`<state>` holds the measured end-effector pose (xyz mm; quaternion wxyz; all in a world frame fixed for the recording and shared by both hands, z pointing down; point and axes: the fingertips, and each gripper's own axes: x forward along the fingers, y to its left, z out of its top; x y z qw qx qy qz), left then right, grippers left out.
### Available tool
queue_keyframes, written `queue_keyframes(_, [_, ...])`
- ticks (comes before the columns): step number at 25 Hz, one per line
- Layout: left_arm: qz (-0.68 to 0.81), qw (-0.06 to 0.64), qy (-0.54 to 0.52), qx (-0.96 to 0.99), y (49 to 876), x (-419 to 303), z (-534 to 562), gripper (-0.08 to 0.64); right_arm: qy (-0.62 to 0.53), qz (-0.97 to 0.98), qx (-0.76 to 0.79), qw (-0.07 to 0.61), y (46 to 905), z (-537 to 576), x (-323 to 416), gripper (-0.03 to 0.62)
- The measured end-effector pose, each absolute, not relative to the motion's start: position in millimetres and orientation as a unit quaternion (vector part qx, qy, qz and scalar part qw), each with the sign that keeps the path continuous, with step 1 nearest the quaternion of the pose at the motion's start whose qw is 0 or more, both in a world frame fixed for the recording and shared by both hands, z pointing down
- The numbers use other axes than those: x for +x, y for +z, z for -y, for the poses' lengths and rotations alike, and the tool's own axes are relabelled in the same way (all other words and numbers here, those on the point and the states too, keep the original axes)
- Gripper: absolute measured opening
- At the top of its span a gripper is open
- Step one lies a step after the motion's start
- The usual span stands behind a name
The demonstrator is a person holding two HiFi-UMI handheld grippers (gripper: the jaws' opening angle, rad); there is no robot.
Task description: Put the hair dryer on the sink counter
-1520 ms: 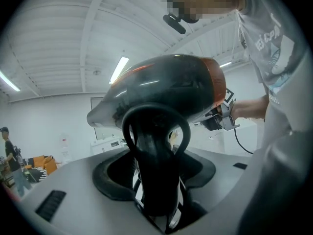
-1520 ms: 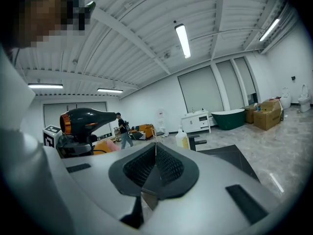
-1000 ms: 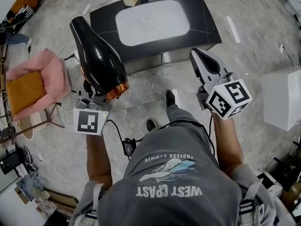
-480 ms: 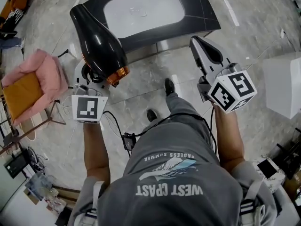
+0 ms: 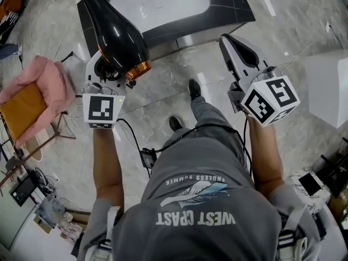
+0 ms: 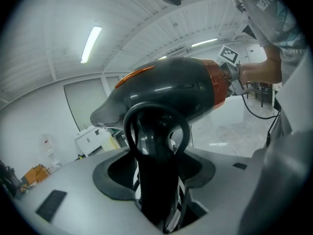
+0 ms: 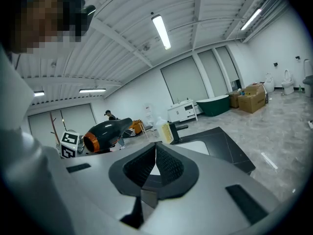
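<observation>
Glossy black teardrop hair dryer (image 5: 115, 34), copper-banded, upper left, handle clamped in left gripper (image 5: 109, 72); right gripper (image 5: 226, 43) pressed together, empty

Bright, even; ceiling tubes (image 7: 161, 32) glare (fisheye edges).

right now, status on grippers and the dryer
Left gripper shut on dryer, dryer in the air, not yet on counter. Right gripper shut, empty. Bottle on counter's far side; nothing else seen in the way.
</observation>
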<state>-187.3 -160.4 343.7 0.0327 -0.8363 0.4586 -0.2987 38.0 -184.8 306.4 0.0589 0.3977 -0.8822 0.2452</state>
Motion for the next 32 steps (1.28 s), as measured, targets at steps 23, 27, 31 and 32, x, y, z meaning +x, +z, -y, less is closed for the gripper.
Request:
queue_keyframes(23, [-0.411, -0.019, -0.372, -0.832, 435, -182, 191, 0.245, 0.281, 0.867, 0.403, 0.081, 339, 187, 41, 0.028])
queue_keyframes(27, [-0.406, -0.029, -0.384, -0.829, 455, -188, 193, 0.245, 0.289, 0.863, 0.405, 0.086, 348, 187, 37, 0.028])
queue_keyframes(31, [-0.399, -0.038, -0.397, -0.826, 477, -190, 201, 0.245, 0.296, 0.86, 0.405, 0.09, 361, 192, 36, 0.028])
queue_keyframes(32, [-0.398, -0.041, -0.399, -0.825, 481, -190, 202, 0.245, 0.297, 0.86, 0.405, 0.09, 363, 193, 36, 0.028])
